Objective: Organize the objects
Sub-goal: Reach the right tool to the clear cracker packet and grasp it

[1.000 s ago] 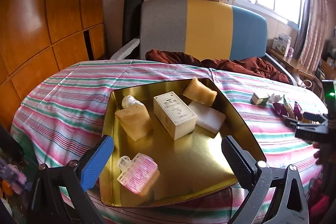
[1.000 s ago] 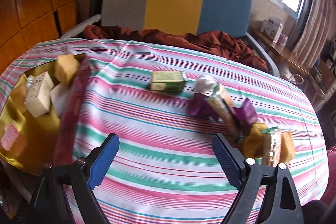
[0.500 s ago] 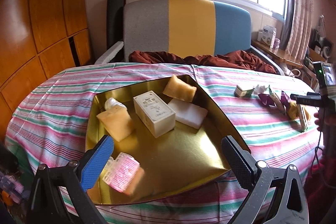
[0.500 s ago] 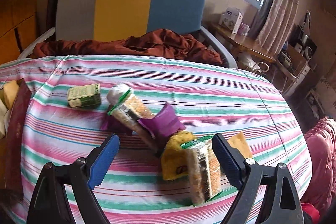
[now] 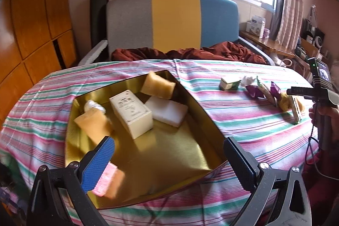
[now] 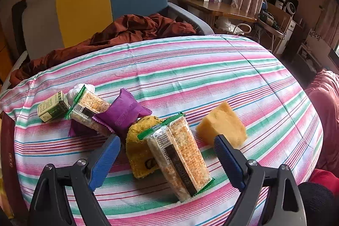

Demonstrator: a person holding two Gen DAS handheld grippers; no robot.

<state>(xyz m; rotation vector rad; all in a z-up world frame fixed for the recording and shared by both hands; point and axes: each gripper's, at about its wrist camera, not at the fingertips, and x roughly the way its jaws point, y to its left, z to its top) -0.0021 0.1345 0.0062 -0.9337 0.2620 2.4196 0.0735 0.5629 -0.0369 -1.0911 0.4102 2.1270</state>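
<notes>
Clear plastic-wrapped rice-cracker pack with green seal (image 6: 180,156) lies on the striped cloth directly ahead of the right gripper (image 6: 167,154), between its parted, empty jaws, long axis running away from it and slightly leftward. A yellow knitted pouch (image 6: 137,147) touches its left side; a yellow sponge block (image 6: 222,126) sits just right. The left gripper (image 5: 169,159), jaws apart and empty, hovers over the gold metal tray (image 5: 169,164), well apart. Open cloth lies rightward.

The near clear cracker packet (image 6: 180,158) bore a barcode whose digits ran roughly 692225172348. The far cracker packet (image 6: 89,111) carried a like barcode, too small to read surely. Print on the cream box (image 5: 131,113) and the green box (image 6: 53,107) stayed illegible.
</notes>
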